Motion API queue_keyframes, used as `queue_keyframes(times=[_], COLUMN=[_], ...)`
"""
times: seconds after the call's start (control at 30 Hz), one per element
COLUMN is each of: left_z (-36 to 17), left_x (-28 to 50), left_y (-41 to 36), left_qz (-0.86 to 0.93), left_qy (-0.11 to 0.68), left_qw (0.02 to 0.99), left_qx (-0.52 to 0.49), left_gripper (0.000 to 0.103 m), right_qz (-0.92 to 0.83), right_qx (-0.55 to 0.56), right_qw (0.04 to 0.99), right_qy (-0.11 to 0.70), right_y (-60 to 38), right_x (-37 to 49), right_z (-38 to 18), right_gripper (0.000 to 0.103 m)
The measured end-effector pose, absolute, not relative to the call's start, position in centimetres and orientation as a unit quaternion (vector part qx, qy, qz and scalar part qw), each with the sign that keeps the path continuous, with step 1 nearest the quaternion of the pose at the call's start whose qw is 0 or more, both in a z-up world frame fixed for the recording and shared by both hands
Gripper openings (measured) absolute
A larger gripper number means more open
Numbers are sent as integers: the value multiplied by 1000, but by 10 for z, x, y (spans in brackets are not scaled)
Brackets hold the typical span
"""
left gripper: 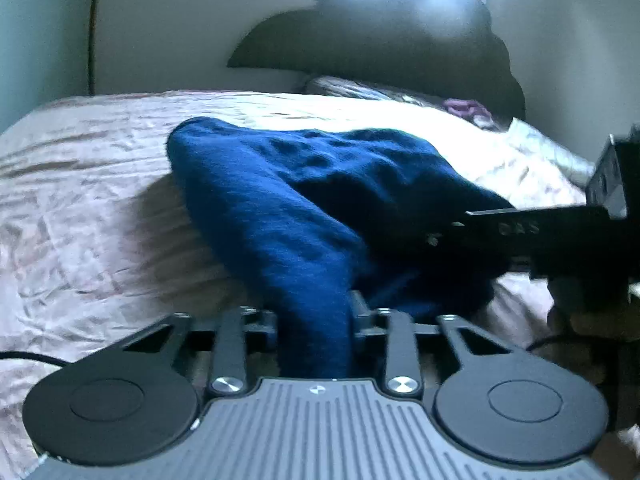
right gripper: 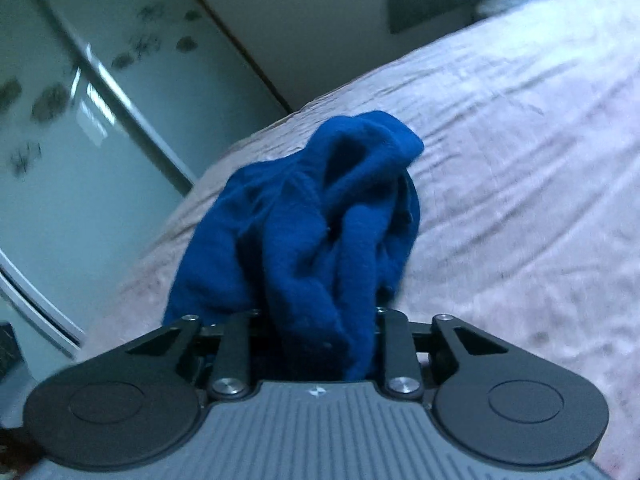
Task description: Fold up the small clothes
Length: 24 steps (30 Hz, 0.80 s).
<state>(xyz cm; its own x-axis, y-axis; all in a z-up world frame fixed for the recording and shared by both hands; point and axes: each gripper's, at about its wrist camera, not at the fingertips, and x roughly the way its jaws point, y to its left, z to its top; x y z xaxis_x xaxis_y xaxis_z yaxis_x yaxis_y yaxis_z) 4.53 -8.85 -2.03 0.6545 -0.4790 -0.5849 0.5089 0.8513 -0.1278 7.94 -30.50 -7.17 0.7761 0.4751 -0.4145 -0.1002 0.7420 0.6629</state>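
A small dark blue garment (left gripper: 320, 200) hangs bunched above a pale pink bedspread (left gripper: 80, 200). My left gripper (left gripper: 314, 320) is shut on one end of it, with cloth filling the gap between its jaws. My right gripper (right gripper: 316, 320) is shut on another bunched part of the same blue garment (right gripper: 320, 220). In the left wrist view the right gripper (left gripper: 540, 236) comes in from the right edge, its tips buried in the cloth. The fingertips of both grippers are hidden by fabric.
The pink bedspread (right gripper: 500, 140) covers a bed. A dark rounded headboard (left gripper: 380, 40) and pillows (left gripper: 360, 88) stand at the far end, with a purple item (left gripper: 466, 106) beside them. A mirrored wardrobe (right gripper: 60, 100) stands to the left of the bed.
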Motion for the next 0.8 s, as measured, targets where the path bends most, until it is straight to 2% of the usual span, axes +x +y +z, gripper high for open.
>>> queue_keyframes(times=[0.1,0.27,0.33,0.43,0.47,0.5,0.53,0.6,0.63,0.7,0.8], left_z=[-16,6,14,9,6,4,5,13,20,36,52], left_x=[52,48,46,48,45,42,37,27,23,24,35], left_y=[-75,-51,-41,-30,-28,-27,-25,-20,-14,-9,-20], left_qz=[-278,-269,-264,-264,-261,-258,-250,-237,-232,-227,-233], left_qy=[323,289,286,321,329,331,327,308,297,270,248], left_qw=[905,919,921,909,908,907,911,920,925,935,940], left_qx=[-9,8,10,10,15,25,36,48,47,38,31], left_gripper=[17,15,15,17,21,33,36,47,51,67,77], right_qz=[176,214,232,226,217,213,214,208,192,138,103], right_qx=[383,462,463,422,402,388,376,344,320,269,231], right_qw=[860,814,807,822,831,836,840,855,871,908,937], right_qy=[288,281,284,308,317,323,328,328,319,290,241], right_y=[-312,-309,-299,-284,-282,-281,-281,-285,-290,-301,-311], right_x=[78,75,72,68,65,60,55,42,33,18,15], right_z=[-79,-89,-88,-85,-82,-80,-77,-66,-58,-37,-10], right_gripper=[22,21,21,23,24,25,26,39,42,45,45])
